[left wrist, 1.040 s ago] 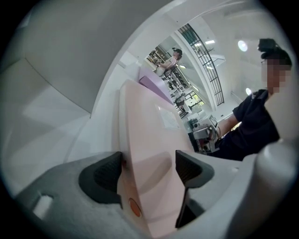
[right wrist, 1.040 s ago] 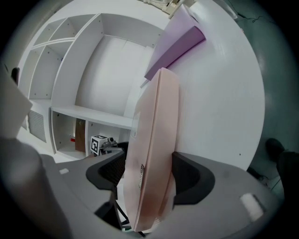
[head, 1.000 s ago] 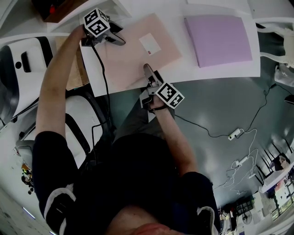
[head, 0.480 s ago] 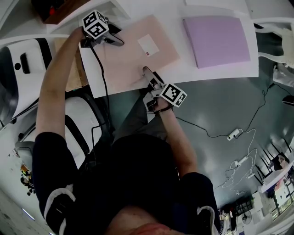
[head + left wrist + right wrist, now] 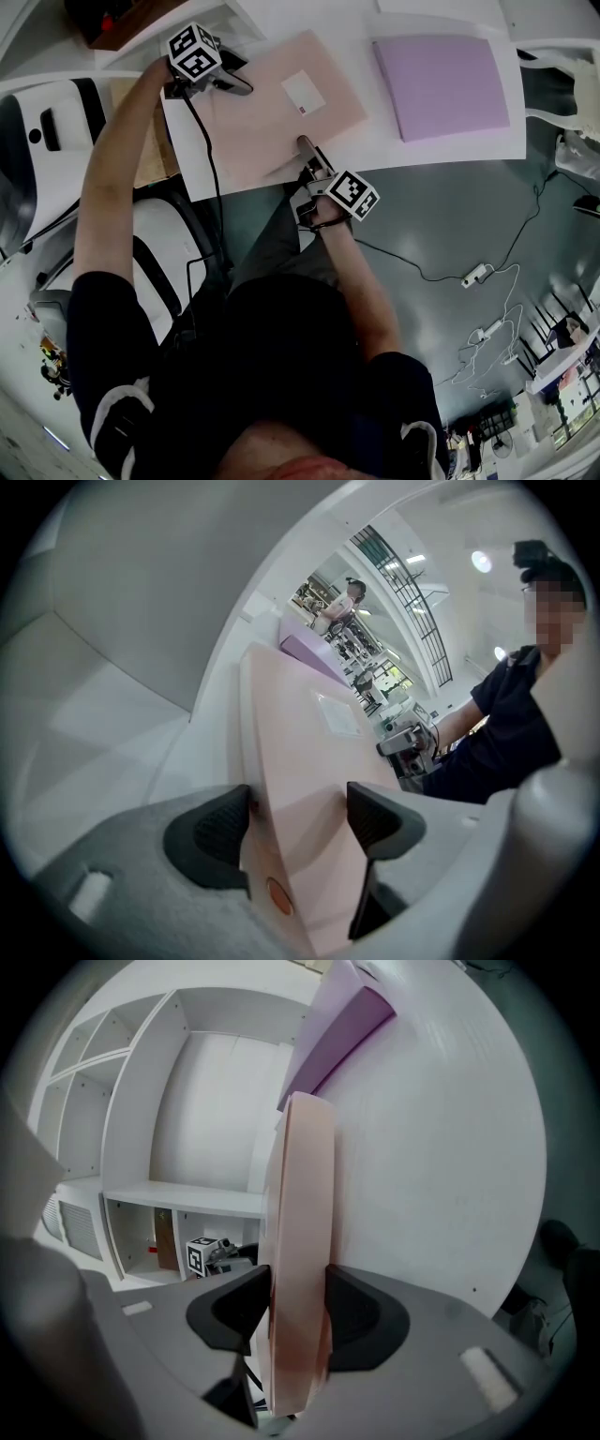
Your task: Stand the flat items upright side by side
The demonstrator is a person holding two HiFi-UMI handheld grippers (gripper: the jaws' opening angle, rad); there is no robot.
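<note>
Placement of both grippers on pink flat case (image 5: 272,103), which lies on white table (image 5: 450,145). At near edge, right gripper (image 5: 307,148): jaws closing, both pads already pressed on opposite faces of edge, case running straight ahead from its tips. At far-left corner, left gripper (image 5: 242,84): jaws closing, corner between them, one pad touching edge, other pad just off face, so no pinch there. Beyond right gripper's tips and to their right, purple flat case (image 5: 441,80), lying flat, apart from pink one.
</note>
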